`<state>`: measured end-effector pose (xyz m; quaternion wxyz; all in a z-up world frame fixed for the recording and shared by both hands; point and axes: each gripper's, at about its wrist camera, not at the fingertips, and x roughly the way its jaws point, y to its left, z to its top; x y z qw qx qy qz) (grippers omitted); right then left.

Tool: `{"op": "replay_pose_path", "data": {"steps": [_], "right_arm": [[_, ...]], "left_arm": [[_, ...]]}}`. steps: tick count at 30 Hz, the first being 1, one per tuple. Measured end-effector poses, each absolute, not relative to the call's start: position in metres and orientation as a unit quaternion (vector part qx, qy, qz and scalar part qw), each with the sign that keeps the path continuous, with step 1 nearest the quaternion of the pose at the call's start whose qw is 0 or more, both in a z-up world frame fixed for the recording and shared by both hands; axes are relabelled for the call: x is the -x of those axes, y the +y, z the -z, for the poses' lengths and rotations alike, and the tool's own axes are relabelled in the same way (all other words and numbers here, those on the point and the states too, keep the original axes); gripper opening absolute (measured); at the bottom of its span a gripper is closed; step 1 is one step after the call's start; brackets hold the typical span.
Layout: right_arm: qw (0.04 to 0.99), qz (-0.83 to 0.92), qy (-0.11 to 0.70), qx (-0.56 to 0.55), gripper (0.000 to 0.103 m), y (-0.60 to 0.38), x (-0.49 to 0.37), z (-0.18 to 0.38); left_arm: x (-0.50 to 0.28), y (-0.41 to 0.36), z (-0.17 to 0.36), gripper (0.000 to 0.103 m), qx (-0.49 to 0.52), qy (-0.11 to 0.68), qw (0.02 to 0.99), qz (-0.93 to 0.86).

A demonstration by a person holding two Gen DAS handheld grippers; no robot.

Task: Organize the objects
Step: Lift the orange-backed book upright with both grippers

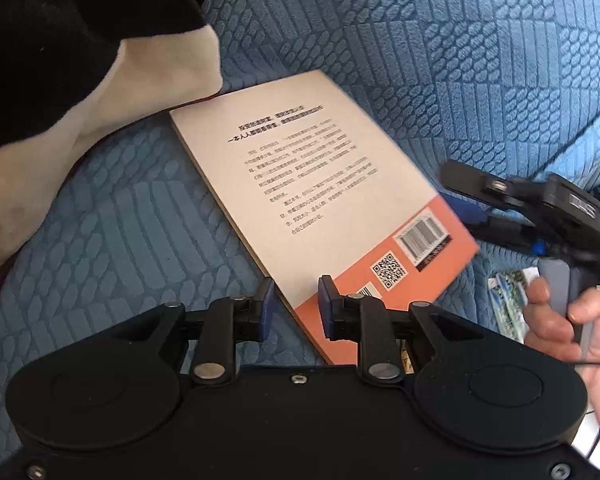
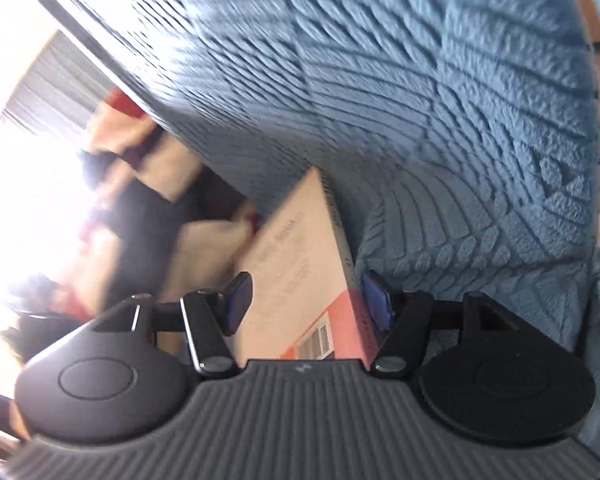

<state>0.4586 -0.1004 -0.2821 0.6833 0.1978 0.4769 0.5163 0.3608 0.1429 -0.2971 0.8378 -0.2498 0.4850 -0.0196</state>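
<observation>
A book [image 1: 320, 184] with a cream back cover, an orange strip, a barcode and a QR code lies on the blue sofa cushion [image 1: 100, 220]. My left gripper [image 1: 296, 304] is open, its blue pads either side of the book's near corner, not clamped. My right gripper [image 1: 472, 208] reaches in from the right at the book's barcode end. In the right wrist view the book [image 2: 300, 256] sits between the right gripper's [image 2: 308, 300] open jaws; the right pad [image 2: 374, 300] is at its spine edge and the left pad stands apart from the cover.
A black and cream plush toy [image 1: 60, 64] lies at the upper left, touching the book's far corner. A printed packet [image 1: 508, 300] lies by the person's hand [image 1: 560, 320] at the right. The sofa back [image 2: 380, 80] rises behind.
</observation>
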Motion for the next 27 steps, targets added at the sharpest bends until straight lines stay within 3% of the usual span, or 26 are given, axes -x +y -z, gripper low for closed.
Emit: {"op": "replay_pose_path", "data": {"steps": [13,17,23,27], "right_arm": [[0.680,-0.518,0.477,-0.205,0.062,-0.093,-0.433,0.286],[0.702,-0.473,0.505,-0.169,0.028,-0.073,-0.431,0.297],[0.713,-0.458,0.499,-0.181,0.019,-0.070,-0.421,0.293],[0.724,-0.452,0.491,-0.176,0.017,-0.065,-0.406,0.278]], "left_arm": [[-0.359,0.147,0.302,0.023,0.270,0.484,0.832,0.021],[-0.359,0.144,0.301,0.022,0.271,0.485,0.831,0.019],[-0.361,0.150,0.301,0.023,0.285,0.484,0.827,0.017],[-0.356,0.161,0.299,0.033,0.316,0.482,0.817,0.017]]}}
